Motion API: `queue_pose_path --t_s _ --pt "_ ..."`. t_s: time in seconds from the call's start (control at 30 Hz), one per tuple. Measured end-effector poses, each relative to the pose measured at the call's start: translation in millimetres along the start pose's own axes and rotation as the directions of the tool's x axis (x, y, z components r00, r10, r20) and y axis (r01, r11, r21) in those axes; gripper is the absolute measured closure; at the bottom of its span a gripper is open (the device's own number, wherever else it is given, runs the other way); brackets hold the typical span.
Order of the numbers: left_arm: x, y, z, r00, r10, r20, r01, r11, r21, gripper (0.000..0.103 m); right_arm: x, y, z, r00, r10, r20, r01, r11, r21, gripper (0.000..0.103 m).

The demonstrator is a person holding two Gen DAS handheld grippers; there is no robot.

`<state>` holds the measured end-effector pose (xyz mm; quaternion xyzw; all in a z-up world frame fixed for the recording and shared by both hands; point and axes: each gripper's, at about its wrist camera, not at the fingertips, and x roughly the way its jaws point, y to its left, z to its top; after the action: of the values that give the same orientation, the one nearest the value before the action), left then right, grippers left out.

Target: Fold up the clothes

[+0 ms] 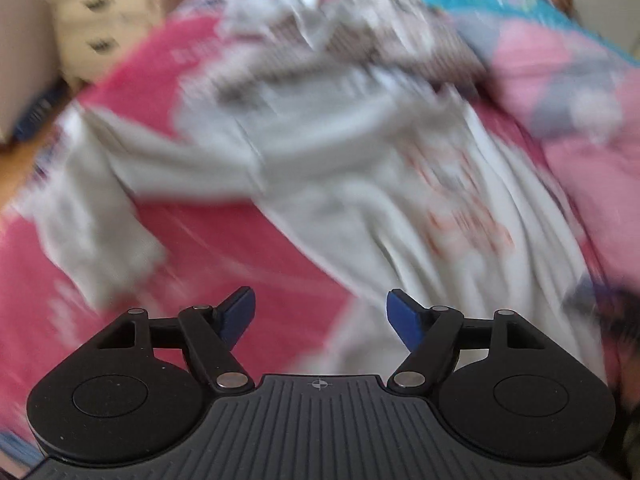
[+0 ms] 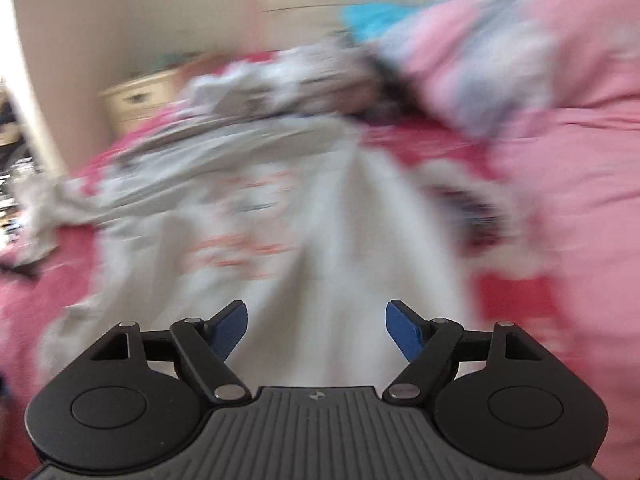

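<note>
Left gripper (image 1: 320, 314): the two blue fingers (image 1: 402, 320) stand spread wide, with nothing between them and nothing touching the pads. Directly beyond the gap lies the red sheet (image 1: 248, 256); the lower edge of the shirt (image 1: 360, 184) passes just beyond the right finger and runs down beside it. The body of the shirt, pale grey with a blurred red print, spreads ahead of and to the right of the fingers. One sleeve (image 1: 100, 216) extends ahead to the left of the left finger, well apart from it. Further ahead, past the shirt, sits a heap of clothes (image 1: 320, 44). To the right lies a pink quilt (image 1: 580, 128). Far ahead on the left stands a cream dresser (image 1: 104, 24).

Right gripper (image 2: 316, 322): the fingers (image 2: 400, 324) are likewise spread, the gap empty, the pads clear of the cloth. The shirt (image 2: 320, 240) lies straight ahead, filling the space beyond and between both fingers and extending to the left. The quilt (image 2: 560, 160) lies beyond the right finger. The clothes (image 2: 288, 84) and the dresser (image 2: 136, 100) are far ahead to the left.

Both views are motion-blurred; fine detail of the print cannot be read.
</note>
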<state>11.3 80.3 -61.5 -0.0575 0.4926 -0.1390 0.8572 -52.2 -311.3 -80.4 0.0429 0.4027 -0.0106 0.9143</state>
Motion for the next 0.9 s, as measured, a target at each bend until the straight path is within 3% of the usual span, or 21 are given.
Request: queue_pose_path --t_s 0.07,0.13,0.23,0.27,0.3,0.37,0.4,0.43,0.5,0.6,0.67,0.73,0.8,0.9 --pt "13 -13 -20 0.999 -0.02 -0.037 0.021 1.0 0.012 0.03 10 -36 -9 0.993 -0.023 -0.12 0.037 0.993 0.111 0.02" --pt "21 -22 -36 0.999 -0.015 -0.052 0.016 0.999 0.029 0.031 24 -60 -23 0.97 0.011 -0.242 0.042 0.976 0.213 0.02" --pt "27 -25 -53 0.998 0.006 -0.06 -0.004 0.999 0.035 0.032 43 -66 -50 0.936 0.059 -0.347 0.033 0.966 0.255 0.022" --pt "28 -24 -57 0.998 0.011 -0.064 -0.009 0.999 0.031 0.033 44 -63 -56 0.939 0.05 -0.34 0.036 0.969 0.243 0.022" --pt "30 -23 -60 0.998 0.015 -0.066 -0.013 1.0 0.026 0.033 42 -59 -58 0.945 0.033 -0.325 0.042 0.975 0.218 0.028" --pt "32 -20 -65 0.998 0.021 -0.066 -0.02 1.0 0.014 0.038 37 -50 -56 0.955 0.012 -0.298 0.043 0.983 0.177 0.053" --pt "33 -19 -66 0.998 0.024 -0.064 -0.024 1.0 0.006 0.04 34 -48 -53 0.958 0.023 -0.286 0.027 0.985 0.169 0.079" --pt "34 -18 -68 0.998 0.028 -0.064 -0.028 1.0 0.001 0.042 32 -47 -50 0.96 0.027 -0.28 0.02 0.986 0.163 0.094" --pt "33 -19 -71 0.998 0.036 -0.057 -0.036 0.999 0.002 0.045 19 -44 -37 0.972 -0.041 -0.232 0.064 0.993 0.096 0.099" --pt "34 -18 -71 0.998 0.041 -0.054 -0.04 0.999 0.013 0.048 -3 -38 -11 0.982 -0.155 -0.105 0.155 0.988 -0.007 0.099" --pt "34 -18 -72 0.998 0.044 -0.053 -0.042 0.999 0.024 0.048 -13 -38 9 0.975 -0.22 -0.015 0.22 0.974 -0.047 0.099" --pt "35 -19 -72 0.997 0.053 -0.054 -0.051 0.998 0.039 0.048 -13 -41 31 0.956 -0.285 0.069 0.289 0.956 -0.057 0.099" --pt "37 -20 -72 0.997 0.058 -0.058 -0.056 0.997 0.048 0.048 -6 -47 50 0.92 -0.366 0.143 0.375 0.926 -0.045 0.097" --pt "36 -18 -73 0.996 0.065 -0.059 -0.062 0.997 0.052 0.048 25 -57 65 0.849 -0.516 0.112 0.523 0.851 -0.046 0.053"
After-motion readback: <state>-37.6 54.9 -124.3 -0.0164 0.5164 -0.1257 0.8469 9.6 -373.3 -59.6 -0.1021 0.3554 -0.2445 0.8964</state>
